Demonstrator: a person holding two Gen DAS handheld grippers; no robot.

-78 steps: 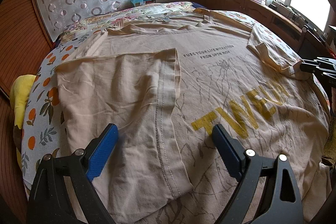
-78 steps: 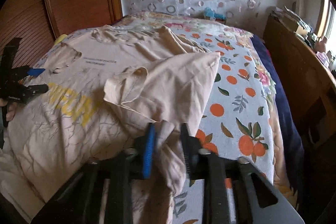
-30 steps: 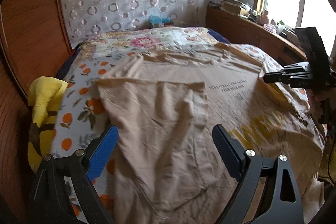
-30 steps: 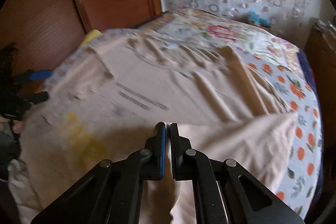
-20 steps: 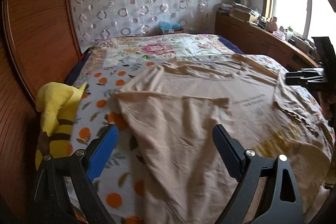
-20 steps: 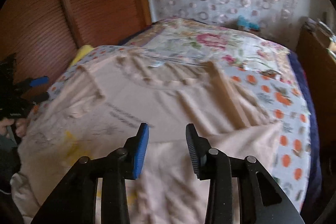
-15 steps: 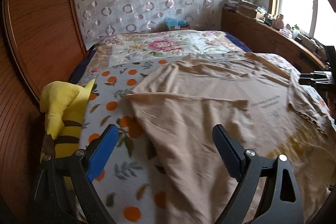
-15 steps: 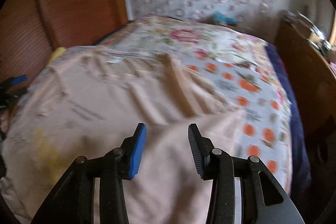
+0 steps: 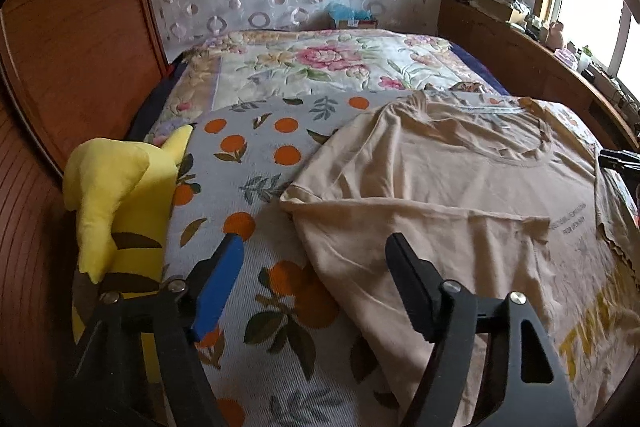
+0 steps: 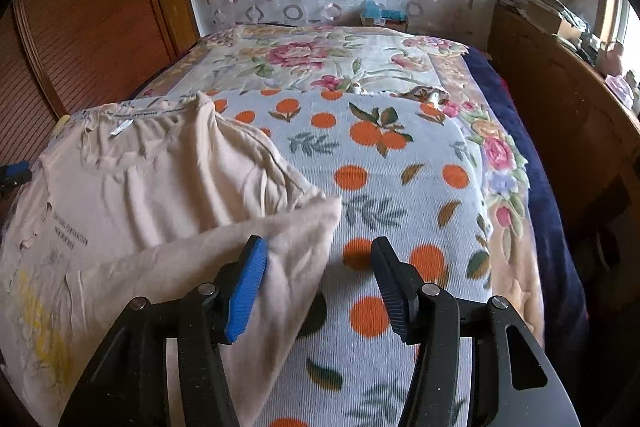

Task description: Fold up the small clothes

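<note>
Across the lower right of the left wrist view lies the beige T-shirt (image 9: 460,195), spread on the orange-print blanket (image 9: 260,163) of the bed, with its near side panel already folded in over the chest. The other side is folded in too, a flap (image 10: 224,247) showing at lower left of the right wrist view. Judging by this, both lengthwise folds look done and the crosswise folds remain. The left gripper (image 9: 312,267) has just been narrowing but holds nothing, its jaws apart above the shirt's edge. The right gripper (image 10: 316,279) has just been widening; the flap's edge lies between its jaws, unpinched. The shirt's hem is cut off at the bottom, and the chest print is too small to read.
</note>
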